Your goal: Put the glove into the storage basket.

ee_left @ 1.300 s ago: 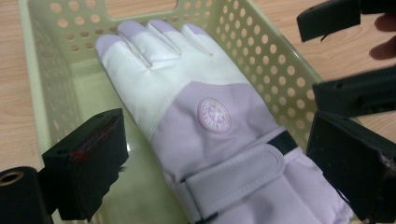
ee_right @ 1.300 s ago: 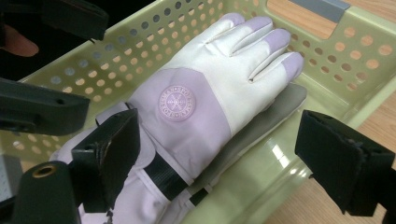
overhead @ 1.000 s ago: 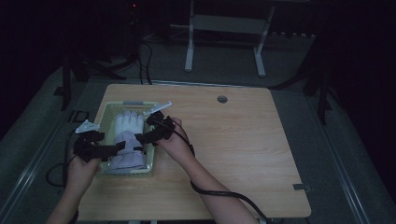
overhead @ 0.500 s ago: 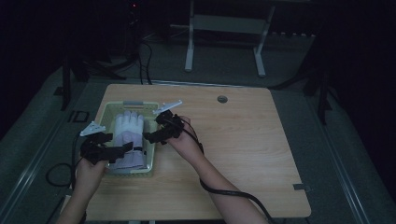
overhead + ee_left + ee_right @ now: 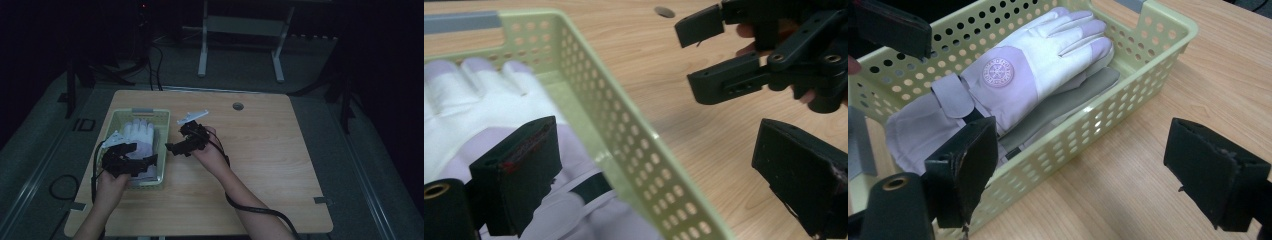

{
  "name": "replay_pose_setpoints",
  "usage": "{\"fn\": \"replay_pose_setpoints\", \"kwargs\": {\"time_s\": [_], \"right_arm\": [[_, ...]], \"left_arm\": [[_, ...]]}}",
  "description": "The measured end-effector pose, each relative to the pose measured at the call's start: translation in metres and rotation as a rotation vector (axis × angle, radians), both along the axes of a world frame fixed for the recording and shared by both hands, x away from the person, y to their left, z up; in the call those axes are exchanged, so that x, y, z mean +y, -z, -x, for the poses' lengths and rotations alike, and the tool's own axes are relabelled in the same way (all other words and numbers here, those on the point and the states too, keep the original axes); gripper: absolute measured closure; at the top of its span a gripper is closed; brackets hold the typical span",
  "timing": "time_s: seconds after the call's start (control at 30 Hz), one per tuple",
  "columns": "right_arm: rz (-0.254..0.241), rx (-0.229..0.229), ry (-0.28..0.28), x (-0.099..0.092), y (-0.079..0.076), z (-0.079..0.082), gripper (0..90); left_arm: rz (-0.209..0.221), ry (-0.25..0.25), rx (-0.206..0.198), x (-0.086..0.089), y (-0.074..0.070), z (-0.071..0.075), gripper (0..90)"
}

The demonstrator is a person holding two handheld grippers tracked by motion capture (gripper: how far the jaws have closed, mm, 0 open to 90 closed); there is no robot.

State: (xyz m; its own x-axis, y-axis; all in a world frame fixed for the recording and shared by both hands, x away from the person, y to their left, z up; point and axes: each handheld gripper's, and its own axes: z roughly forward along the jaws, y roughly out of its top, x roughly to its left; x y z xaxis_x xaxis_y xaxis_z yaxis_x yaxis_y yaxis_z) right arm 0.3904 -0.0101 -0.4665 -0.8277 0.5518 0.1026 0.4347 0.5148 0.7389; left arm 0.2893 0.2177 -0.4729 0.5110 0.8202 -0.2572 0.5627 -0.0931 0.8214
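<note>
A pale yellow-green perforated basket (image 5: 164, 131) stands at the table's left and holds white and lilac gloves (image 5: 140, 132), stacked with a round logo on the top one (image 5: 998, 70). My left gripper (image 5: 136, 164) is open at the basket's near right corner. In the left gripper view it (image 5: 659, 175) straddles the basket's wall (image 5: 624, 130), one jaw over a glove (image 5: 469, 105), the other outside. My right gripper (image 5: 176, 148) is open just right of the basket, holding nothing. In the right gripper view it (image 5: 1088, 175) faces the basket's side wall (image 5: 1098, 120).
The wooden table (image 5: 260, 150) stretches bare to the right of the hands, with a round cable hole (image 5: 238, 106) near its far edge. A black cable (image 5: 250, 210) trails along the right forearm. A desk frame (image 5: 240, 25) stands on the dark floor beyond.
My right gripper has moved right, from over the gloves to outside the basket. My left gripper has shifted right to the basket's near right wall.
</note>
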Motion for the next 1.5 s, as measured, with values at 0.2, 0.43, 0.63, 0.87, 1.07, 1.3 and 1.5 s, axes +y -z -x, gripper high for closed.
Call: {"fn": "replay_pose_setpoints", "kwargs": {"time_s": [0.2, 0.43, 0.63, 0.87, 1.07, 1.3, 1.5], "right_arm": [[0.001, -0.002, 0.003, -0.019, 0.002, 0.003, 14.0], [-0.019, 0.005, 0.020, -0.042, 0.009, 0.007, 14.1], [-0.024, 0.015, 0.038, -0.061, 0.017, 0.010, 14.1], [-0.020, 0.024, 0.050, -0.083, 0.027, 0.015, 14.1], [-0.008, 0.021, 0.059, -0.102, 0.033, 0.020, 14.1], [-0.001, 0.015, 0.069, -0.125, 0.042, 0.029, 14.2], [0.027, -0.001, 0.074, -0.152, 0.055, 0.041, 14.1]], "left_arm": [[-0.032, 0.049, -0.031, -0.018, -0.002, 0.005, 5.7], [-0.042, 0.098, -0.065, -0.037, -0.002, 0.011, 5.7], [-0.042, 0.134, -0.091, -0.050, -0.004, 0.015, 6.1], [-0.036, 0.201, -0.083, -0.079, 0.001, 0.017, 6.1], [-0.050, 0.268, -0.069, -0.108, 0.006, 0.019, 6.1], [-0.059, 0.323, -0.040, -0.132, 0.017, 0.019, 6.1], [-0.066, 0.356, -0.021, -0.148, 0.031, 0.021, 6.1]]}}
